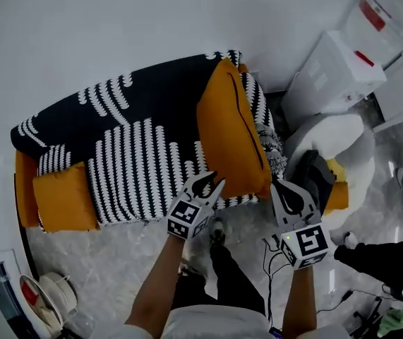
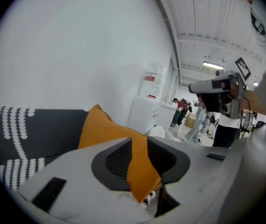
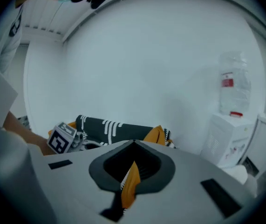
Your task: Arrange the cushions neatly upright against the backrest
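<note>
the right gripper (image 1: 281, 188) pinches the orange cushion (image 1: 231, 129) shut at its 5 o'clock corner. the left gripper (image 1: 212, 181) waits at the 7 o'clock edge, jaws apart, cushion fabric between them unpressed.

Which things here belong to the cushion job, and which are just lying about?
On the job: large orange cushion; second orange cushion at the sofa's other end; throw-covered sofa; left hand-held gripper, open; right hand-held gripper, pinching the large cushion's corner.
Lying about: water dispenser; white rounded seat.
</note>
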### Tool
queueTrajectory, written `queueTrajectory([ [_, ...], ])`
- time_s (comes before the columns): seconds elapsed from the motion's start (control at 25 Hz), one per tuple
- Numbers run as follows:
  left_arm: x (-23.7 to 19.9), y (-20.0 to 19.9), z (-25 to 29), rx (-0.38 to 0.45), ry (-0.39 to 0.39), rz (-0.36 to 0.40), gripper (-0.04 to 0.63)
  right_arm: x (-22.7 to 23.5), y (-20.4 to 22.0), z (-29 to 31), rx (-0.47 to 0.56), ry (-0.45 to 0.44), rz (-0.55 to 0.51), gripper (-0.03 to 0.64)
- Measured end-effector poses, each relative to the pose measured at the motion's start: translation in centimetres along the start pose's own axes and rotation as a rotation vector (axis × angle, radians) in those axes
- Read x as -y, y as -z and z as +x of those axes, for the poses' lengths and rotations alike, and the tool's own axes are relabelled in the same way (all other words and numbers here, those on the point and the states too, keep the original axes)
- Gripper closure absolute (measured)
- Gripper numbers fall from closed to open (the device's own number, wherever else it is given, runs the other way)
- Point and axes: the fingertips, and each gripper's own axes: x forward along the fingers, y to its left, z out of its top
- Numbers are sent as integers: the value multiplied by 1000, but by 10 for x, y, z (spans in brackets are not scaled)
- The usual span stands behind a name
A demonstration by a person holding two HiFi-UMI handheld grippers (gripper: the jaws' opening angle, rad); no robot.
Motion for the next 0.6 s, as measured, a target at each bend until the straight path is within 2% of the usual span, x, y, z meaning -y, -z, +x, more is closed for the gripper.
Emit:
queueTrajectory([
  [0.08,-18,-11,-29,23,-81,-1,513,-23,-12,12,-2,-70,-73,614],
  [0.36,-55,-30,-150,92,-312,-43,563,-106,-72,33,88,-261,-170,615],
  [0.6,-80,-44,-274,171,-544,-62,601,-186,-106,40,109,-395,-173,615],
])
